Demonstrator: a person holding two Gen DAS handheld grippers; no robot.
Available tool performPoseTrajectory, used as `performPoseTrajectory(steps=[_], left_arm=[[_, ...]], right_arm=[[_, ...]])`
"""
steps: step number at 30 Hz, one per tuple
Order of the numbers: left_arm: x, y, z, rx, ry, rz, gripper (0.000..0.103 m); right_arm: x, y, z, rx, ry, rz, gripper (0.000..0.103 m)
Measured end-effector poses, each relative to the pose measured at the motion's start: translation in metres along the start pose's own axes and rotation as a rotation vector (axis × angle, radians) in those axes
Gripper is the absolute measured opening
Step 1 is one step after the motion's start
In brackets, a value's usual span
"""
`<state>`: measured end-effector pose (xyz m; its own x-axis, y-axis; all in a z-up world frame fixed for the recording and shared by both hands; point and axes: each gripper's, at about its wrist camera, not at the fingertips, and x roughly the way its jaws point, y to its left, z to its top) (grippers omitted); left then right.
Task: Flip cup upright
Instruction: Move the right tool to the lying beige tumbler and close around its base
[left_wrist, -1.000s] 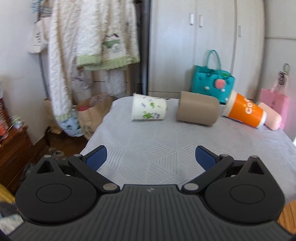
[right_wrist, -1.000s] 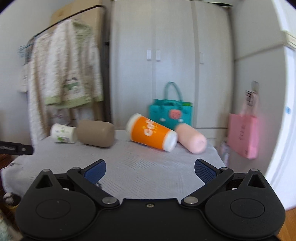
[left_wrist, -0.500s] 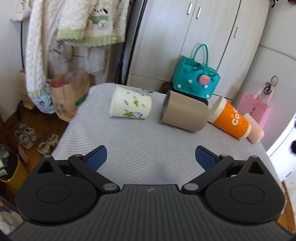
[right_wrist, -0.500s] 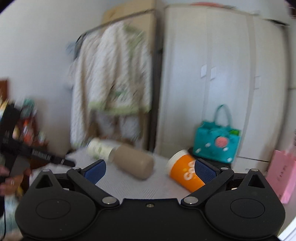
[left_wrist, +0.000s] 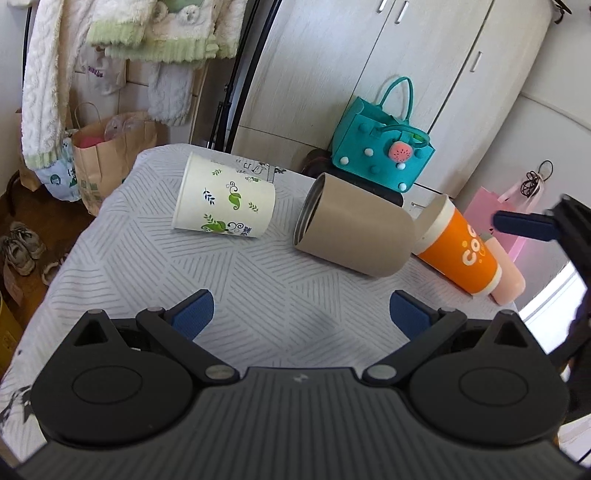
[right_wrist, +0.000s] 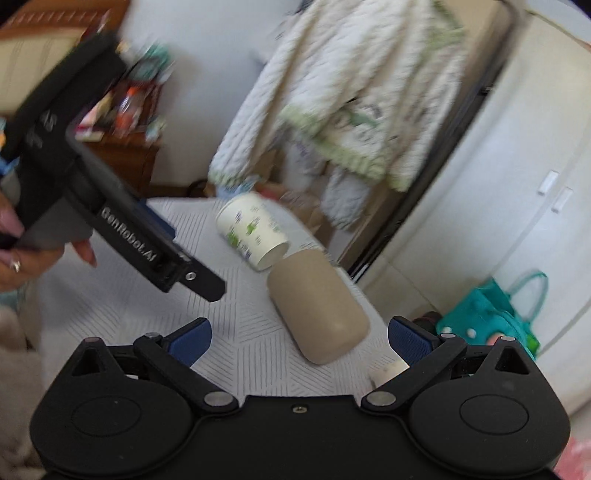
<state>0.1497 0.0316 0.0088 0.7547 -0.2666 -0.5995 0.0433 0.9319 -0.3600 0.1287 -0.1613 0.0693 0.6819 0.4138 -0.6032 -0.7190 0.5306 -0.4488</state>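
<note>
Four cups: all on their sides in a row on the table (left_wrist: 258, 291)
Nearest target: tan cup (left_wrist: 354, 240) – ahead of the right gripper (right_wrist: 298, 338), long axis running away leftward, closed base nearer
Left gripper (left_wrist: 301, 312): spread, empty – mouth side
Right gripper: spread, empty, nearer

Looks like a home bedroom: fleecy clothes (left_wrist: 110, 44) hang on a rack beside a pale built-in wardrobe (left_wrist: 369, 74), w/ a teal handbag (left_wrist: 380, 155) and paper shopping bag (left_wrist: 107, 155) on the wood floor. Worn shoes (left_wrist: 22, 247) lie nearby; the right-wrist view is blurred, prob. a cluttered dresser (right_wrist: 125, 147).
</note>
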Motion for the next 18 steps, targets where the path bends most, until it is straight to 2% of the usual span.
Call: performPoseTrajectory(steps=[4, 7, 16, 18], left_arm=[[0.013, 0.003, 0.003, -0.02, 0.008, -0.039, 0.102], [0.022, 0.005, 0.006, -0.038, 0.004, -0.039, 0.102], [0.039, 0.013, 0.01, -0.022, 0.038, -0.072, 0.102], [0.039, 0.013, 0.01, -0.013, 0.037, -0.059, 0.102]], right_arm=[[0.028, -0.002, 0.005, -0.104, 0.042, 0.001, 0.102], [0.043, -0.007, 0.007, -0.145, 0.059, 0.004, 0.102], [0.086, -0.029, 0.014, -0.17, 0.139, 0.091, 0.101], [0.095, -0.035, 0.014, -0.184, 0.155, 0.121, 0.101]])
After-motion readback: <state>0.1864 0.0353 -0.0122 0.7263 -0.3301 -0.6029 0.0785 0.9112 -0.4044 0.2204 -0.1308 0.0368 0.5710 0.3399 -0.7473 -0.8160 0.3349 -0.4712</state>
